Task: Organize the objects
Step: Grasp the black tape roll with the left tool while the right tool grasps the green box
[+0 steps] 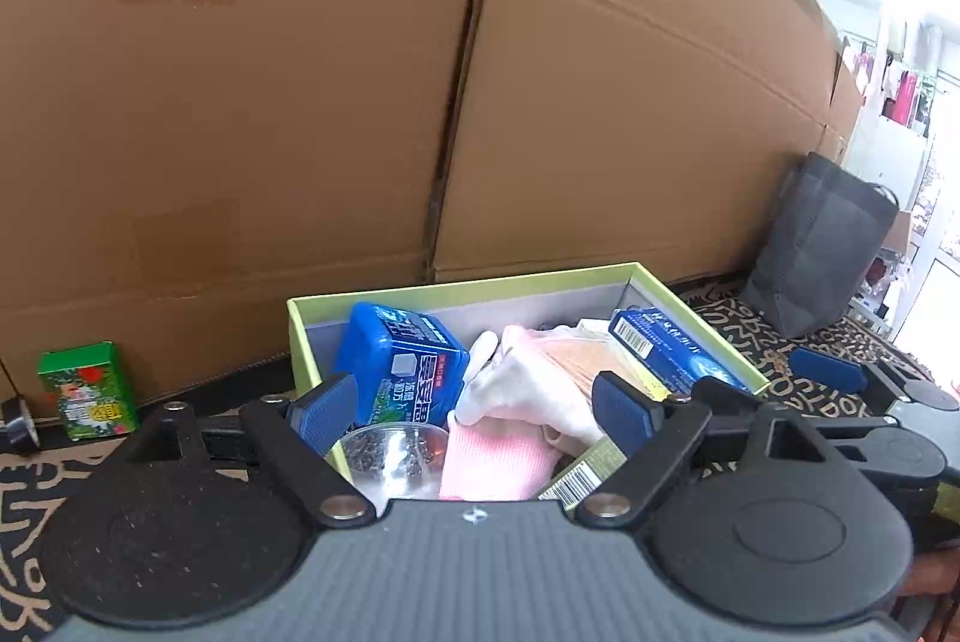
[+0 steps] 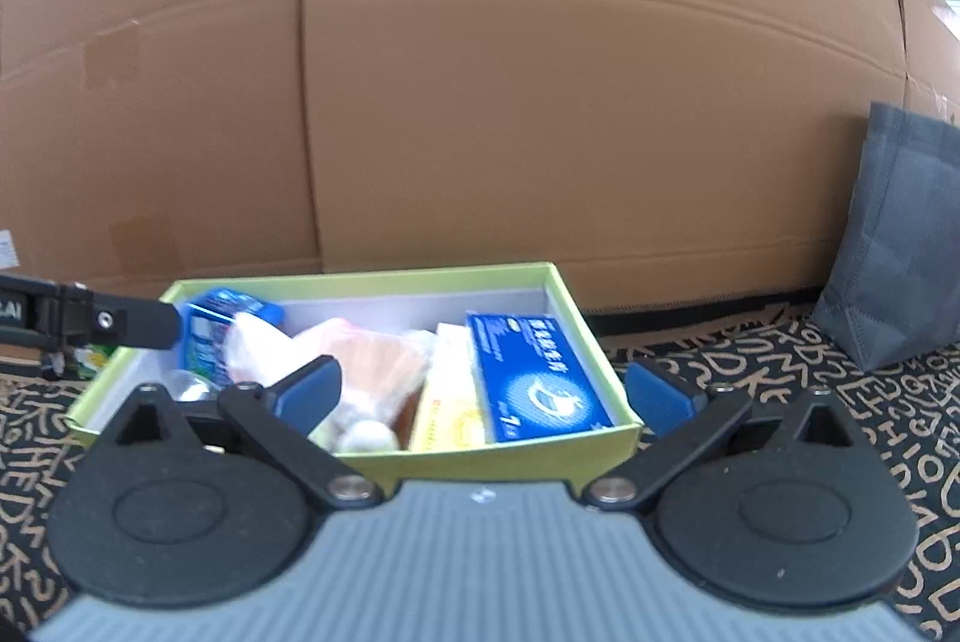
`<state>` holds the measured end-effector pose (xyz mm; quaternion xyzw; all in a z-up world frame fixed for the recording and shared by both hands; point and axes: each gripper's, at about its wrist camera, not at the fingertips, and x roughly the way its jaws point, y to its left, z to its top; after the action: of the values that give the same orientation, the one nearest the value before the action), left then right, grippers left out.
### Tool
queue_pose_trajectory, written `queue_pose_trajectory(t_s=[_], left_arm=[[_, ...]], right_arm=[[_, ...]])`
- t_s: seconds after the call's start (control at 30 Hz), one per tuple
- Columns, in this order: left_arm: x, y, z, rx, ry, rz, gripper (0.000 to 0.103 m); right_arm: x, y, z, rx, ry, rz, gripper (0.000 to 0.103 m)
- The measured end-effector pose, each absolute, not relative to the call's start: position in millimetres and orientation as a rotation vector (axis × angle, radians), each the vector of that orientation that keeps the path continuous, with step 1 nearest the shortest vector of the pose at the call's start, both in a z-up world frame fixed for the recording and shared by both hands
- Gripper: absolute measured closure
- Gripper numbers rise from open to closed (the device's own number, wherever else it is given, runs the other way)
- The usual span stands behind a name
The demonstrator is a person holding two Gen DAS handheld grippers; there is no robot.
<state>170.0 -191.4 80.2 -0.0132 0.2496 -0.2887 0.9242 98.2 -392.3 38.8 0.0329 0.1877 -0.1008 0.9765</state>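
Both tongs, left (image 1: 474, 405) and right (image 2: 483, 393), gape wide and empty over the near edge of the green box (image 2: 384, 459).

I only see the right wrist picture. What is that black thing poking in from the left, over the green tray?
Observer: That is the left gripper, held with its jaws open over the tray.
Operator: Is anything hidden behind it?
Observer: A small green box stands outside the tray, against the cardboard wall.
Operator: And the shiny blur in the tray's corner?
Observer: A clear plastic cup, next to a pink cloth.
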Motion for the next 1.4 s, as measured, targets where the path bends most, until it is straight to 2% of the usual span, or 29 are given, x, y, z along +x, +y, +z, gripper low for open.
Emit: queue_pose_trajectory(t_s=[0.27, 0.57, 0.87, 1.1, 1.2, 1.33, 1.4], left_arm=[[150.8, -162.4, 94.4, -0.029, 0.492, -0.579, 0.015], [142.5, -70.1, 74.2, -0.071, 0.499, -0.398, 0.014], [159.3, 23.5, 41.8, -0.142, 0.578, -0.217, 0.014], [163.3, 51.3, 30.0, -0.158, 0.525, -0.182, 0.014], [175.9, 59.1, 26.6, -0.177, 0.564, -0.206, 0.014], [190.9, 68.2, 23.7, -0.206, 0.570, -0.180, 0.014], [198.7, 72.7, 22.9, -0.209, 0.574, -0.163, 0.014]], right_arm=[[84.2, -362.5, 61.5, 0.033, 0.324, -0.157, 0.000], [73.8, -298.8, 76.2, -0.006, 0.308, 0.004, 0.000], [82.4, -204.1, 65.1, -0.093, 0.348, 0.213, 0.000], [112.7, -153.4, 43.6, -0.097, 0.402, 0.269, 0.000], [127.4, -140.8, 34.4, -0.116, 0.431, 0.251, 0.000], [160.9, -124.5, 23.0, -0.132, 0.480, 0.221, 0.011], [180.1, -121.2, 19.0, -0.106, 0.504, 0.202, 0.012]])
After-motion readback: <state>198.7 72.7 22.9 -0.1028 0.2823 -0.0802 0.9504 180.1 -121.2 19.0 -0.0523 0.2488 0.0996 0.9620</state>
